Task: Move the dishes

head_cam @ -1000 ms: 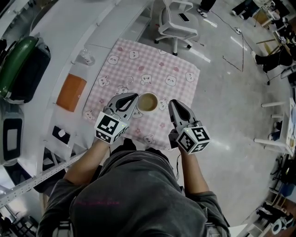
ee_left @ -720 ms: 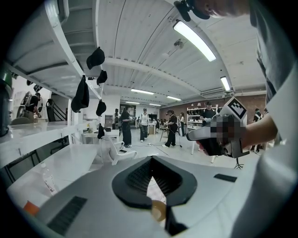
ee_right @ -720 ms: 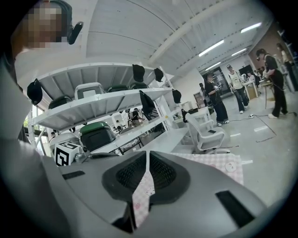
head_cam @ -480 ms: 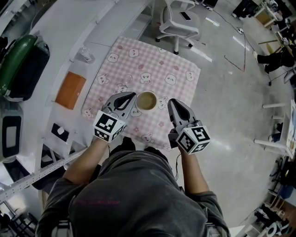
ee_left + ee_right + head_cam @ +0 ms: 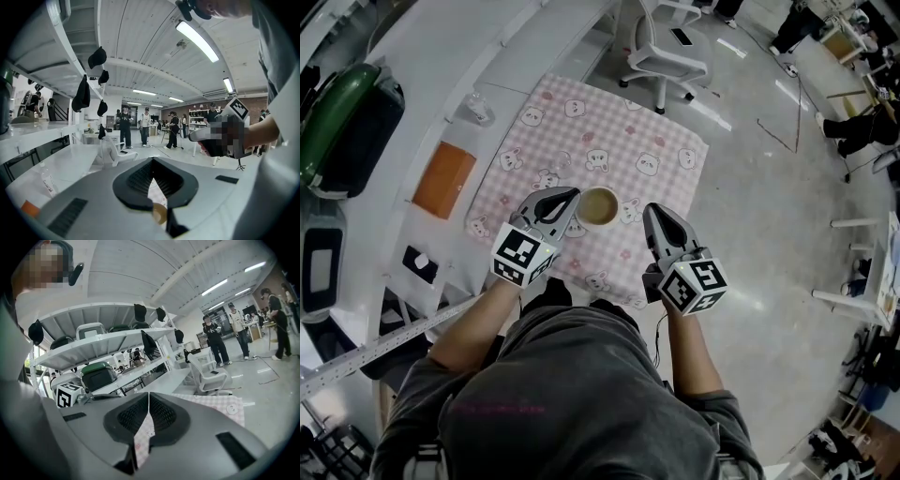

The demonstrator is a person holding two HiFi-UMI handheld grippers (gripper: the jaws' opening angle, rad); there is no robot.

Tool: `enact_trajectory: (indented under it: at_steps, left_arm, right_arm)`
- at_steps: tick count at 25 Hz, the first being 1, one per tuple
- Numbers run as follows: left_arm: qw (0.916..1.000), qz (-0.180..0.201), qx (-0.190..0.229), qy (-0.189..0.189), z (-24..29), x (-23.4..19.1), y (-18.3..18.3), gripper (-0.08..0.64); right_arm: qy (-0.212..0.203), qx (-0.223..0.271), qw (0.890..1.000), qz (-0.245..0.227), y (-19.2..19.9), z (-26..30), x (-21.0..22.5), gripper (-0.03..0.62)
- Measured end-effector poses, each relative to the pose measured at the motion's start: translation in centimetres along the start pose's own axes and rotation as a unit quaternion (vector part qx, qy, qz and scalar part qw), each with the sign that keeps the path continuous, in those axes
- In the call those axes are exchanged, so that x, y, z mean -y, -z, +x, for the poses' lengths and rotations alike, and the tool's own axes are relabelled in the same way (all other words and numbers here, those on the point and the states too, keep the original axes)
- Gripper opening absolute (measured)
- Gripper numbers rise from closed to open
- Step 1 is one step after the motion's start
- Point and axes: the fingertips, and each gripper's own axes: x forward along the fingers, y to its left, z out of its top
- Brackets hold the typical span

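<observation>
Head view: a small bowl point(image 5: 598, 207) (brown inside) sits on the near half of the pink-checked worktop point(image 5: 609, 141). It lies between the left gripper point(image 5: 572, 198), just beside its left rim, and the right gripper point(image 5: 652, 210), slightly apart.

Left gripper view: jaws pressed together, the bowl peeking out below them.

Right gripper view: jaws have just been closing; tips meet, nothing between them.

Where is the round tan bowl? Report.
In the head view, the round tan bowl sits mid-picture on the pink checked cloth, just right of the left hand-held gripper.
</observation>
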Motion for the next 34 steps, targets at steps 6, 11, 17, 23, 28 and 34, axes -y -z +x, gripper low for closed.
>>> enact_trajectory:
  at_steps: [6, 11, 17, 23, 28, 34]
  left_arm:
    - [1.0, -0.005, 0.0, -0.004, 0.0, -0.4, 0.0, 0.002]
    - [1.0, -0.007, 0.001, -0.002, 0.0, -0.1, 0.2, 0.002]
    - [1.0, -0.009, 0.001, 0.0, 0.3, 0.1, 0.3, 0.002]
    - [0.9999, -0.012, -0.001, -0.002, 0.6, 0.1, 0.3, 0.002]
    - [0.9999, -0.016, -0.002, -0.003, 0.8, 0.2, 0.4, 0.002]
    - [0.9997, -0.023, 0.006, 0.006, 1.3, 0.3, 0.4, 0.002]
  right_arm:
    - [-0.003, -0.005, 1.0, 0.006, 0.4, 0.4, -0.1, 0.006]
    - [-0.005, -0.007, 1.0, 0.007, 0.5, 0.6, -0.3, 0.005]
    - [-0.005, -0.01, 1.0, 0.009, 0.7, 0.7, -0.1, 0.005]
    - [-0.006, -0.014, 1.0, 0.013, 0.8, 0.6, 0.4, 0.005]
    - [-0.008, -0.018, 1.0, 0.012, 0.9, 0.7, 0.7, 0.005]
    - [-0.01, -0.016, 1.0, 0.01, 0.7, 0.9, 1.1, 0.005]
